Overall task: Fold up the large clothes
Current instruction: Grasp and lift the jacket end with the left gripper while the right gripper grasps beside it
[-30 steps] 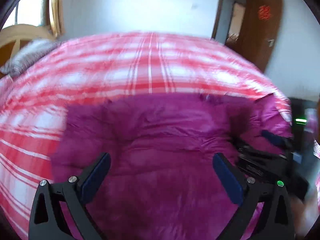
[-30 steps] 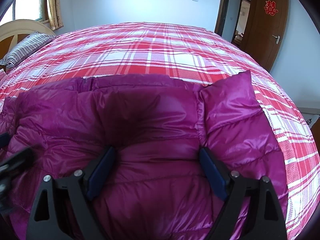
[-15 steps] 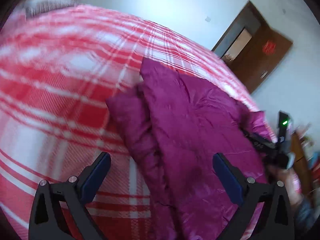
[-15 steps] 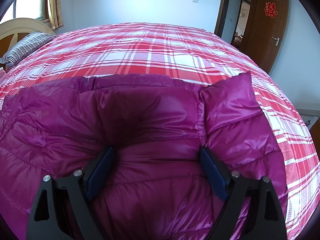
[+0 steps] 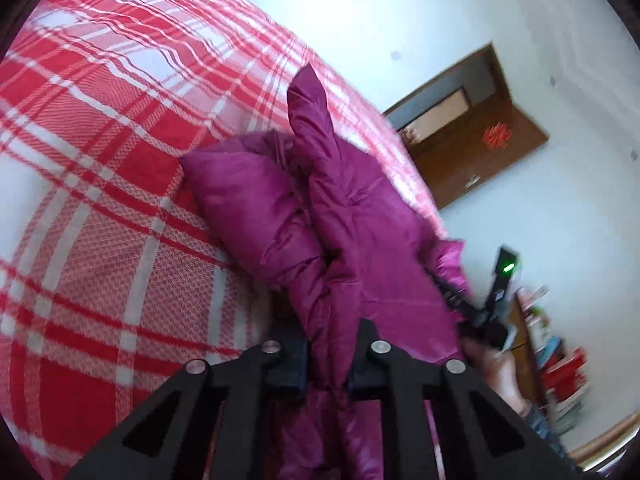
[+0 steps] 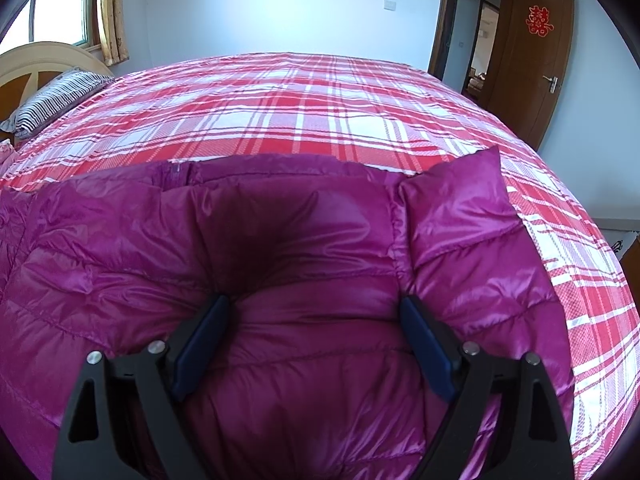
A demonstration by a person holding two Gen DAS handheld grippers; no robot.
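1. The left gripper (image 5: 327,360) has its jaws drawn together, pinching a raised fold of the magenta down jacket (image 5: 352,232) that runs up between the pads toward 12 o'clock.
2. In the left wrist view the jacket lies bunched on the red-and-white plaid bedspread (image 5: 100,200), with one puffed section bulging toward 10 o'clock of the gripper.
3. The right gripper (image 6: 316,336) stands with its jaws wide apart, both blue pads (image 6: 202,344) pressed down on the jacket (image 6: 280,240); nothing is clamped between them.
4. In the right wrist view the jacket spreads flat across the near half of the bedspread (image 6: 320,112), a sleeve (image 6: 468,232) lying at 2 o'clock.
5. A striped pillow (image 6: 60,96) sits at 10 o'clock beside the headboard (image 6: 44,60); a brown door (image 6: 536,52) stands open at 1 o'clock.
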